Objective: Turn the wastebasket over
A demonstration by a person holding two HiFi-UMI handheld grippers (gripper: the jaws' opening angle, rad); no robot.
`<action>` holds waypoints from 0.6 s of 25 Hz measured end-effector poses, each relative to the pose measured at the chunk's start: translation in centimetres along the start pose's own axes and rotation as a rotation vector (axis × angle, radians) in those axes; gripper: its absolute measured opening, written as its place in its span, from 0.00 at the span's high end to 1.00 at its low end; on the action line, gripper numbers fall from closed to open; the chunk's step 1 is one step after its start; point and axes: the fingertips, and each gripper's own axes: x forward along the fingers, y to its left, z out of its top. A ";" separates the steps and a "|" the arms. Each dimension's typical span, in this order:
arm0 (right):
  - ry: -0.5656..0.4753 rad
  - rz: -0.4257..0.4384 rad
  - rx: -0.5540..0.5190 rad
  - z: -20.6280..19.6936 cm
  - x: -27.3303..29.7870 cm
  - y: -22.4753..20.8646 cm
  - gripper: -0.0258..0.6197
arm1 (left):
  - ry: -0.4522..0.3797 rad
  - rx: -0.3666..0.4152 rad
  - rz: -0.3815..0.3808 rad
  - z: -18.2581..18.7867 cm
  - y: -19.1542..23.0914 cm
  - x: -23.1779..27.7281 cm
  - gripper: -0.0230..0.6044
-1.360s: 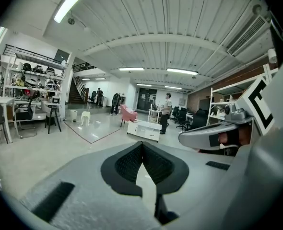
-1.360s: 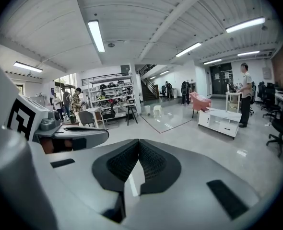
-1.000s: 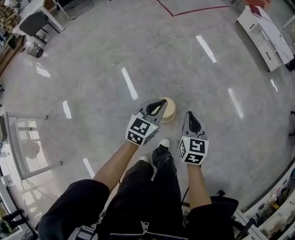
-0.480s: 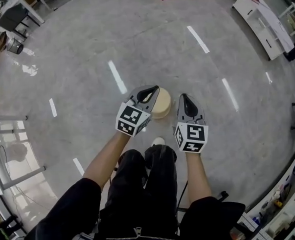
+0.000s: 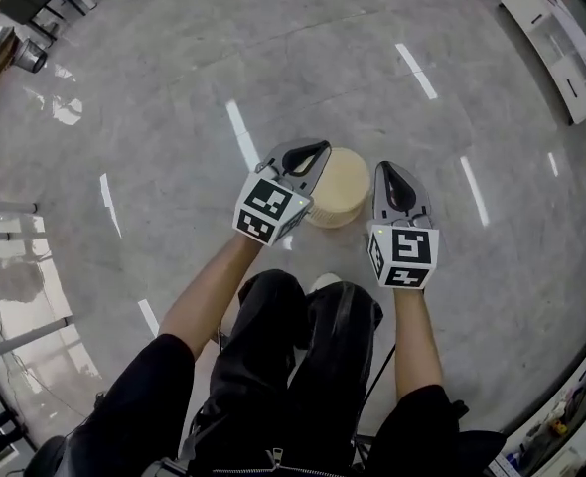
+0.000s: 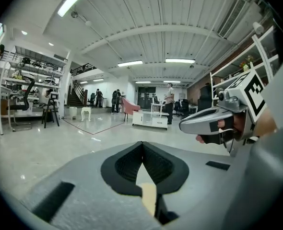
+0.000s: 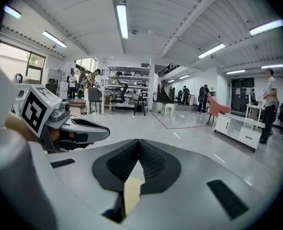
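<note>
Beige wastebasket (image 5: 339, 185) stands on the polished grey floor (image 5: 174, 87), between the two grippers. Left gripper (image 5: 311, 151) is beside its left flank and right gripper (image 5: 391, 173) beside its right. Both sets of jaws are clenched together and hold nothing. Contact with the basket cannot be determined.

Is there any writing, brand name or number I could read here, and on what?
No readable text anywhere.
The left gripper and right gripper carry only black-and-white square patterns, no letters.
The wastebasket shows no label.
Anything on the far shelves is too small to read.

Beige round wastebasket (image 5: 337, 187) on floor (image 5: 174, 87)
</note>
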 end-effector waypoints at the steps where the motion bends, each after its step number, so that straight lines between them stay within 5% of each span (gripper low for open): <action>1: 0.004 0.003 -0.006 -1.4 0.7 0.3 0.94 | 0.001 0.006 0.000 -1.5 0.3 0.1 0.95; 8: 0.032 0.015 -0.063 -10.1 4.5 1.7 0.94 | 0.009 -0.001 0.008 -11.1 2.1 0.8 0.95; 15: 0.066 0.013 -0.079 -14.3 6.7 0.6 0.94 | 0.012 0.008 -0.008 -15.3 2.7 2.3 0.95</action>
